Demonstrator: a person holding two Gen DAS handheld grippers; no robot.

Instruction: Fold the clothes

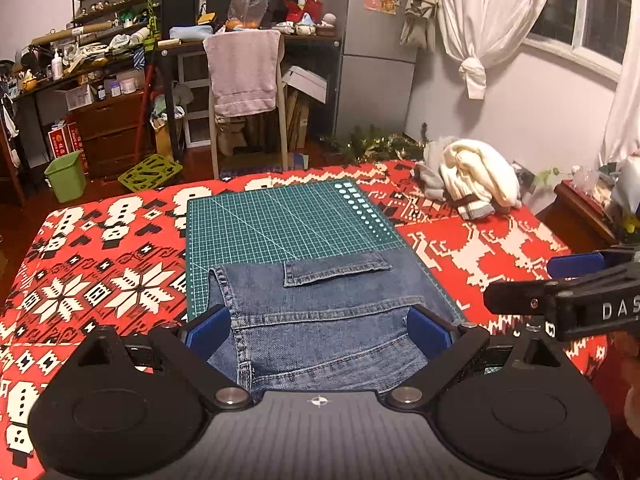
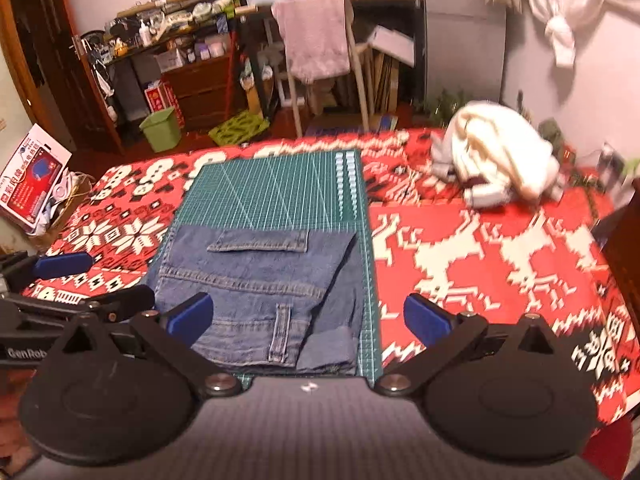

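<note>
Folded jeans on green mat — both tongs spread.

White letters "DAS" on the right gripper at right edge, "GenRob" on the left gripper at lower left

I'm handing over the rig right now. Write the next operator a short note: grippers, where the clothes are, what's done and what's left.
Left gripper: open, holding nothing, fingers on either side of the jeans.
Right gripper: open, holding nothing, over the jeans' right edge.
Jeans: folded into a compact rectangle on the green cutting mat, on the red patterned blanket.
Done: the jeans look folded.
Left: a cream and grey pile of clothes sits unfolded at the blanket's far right corner.
</note>
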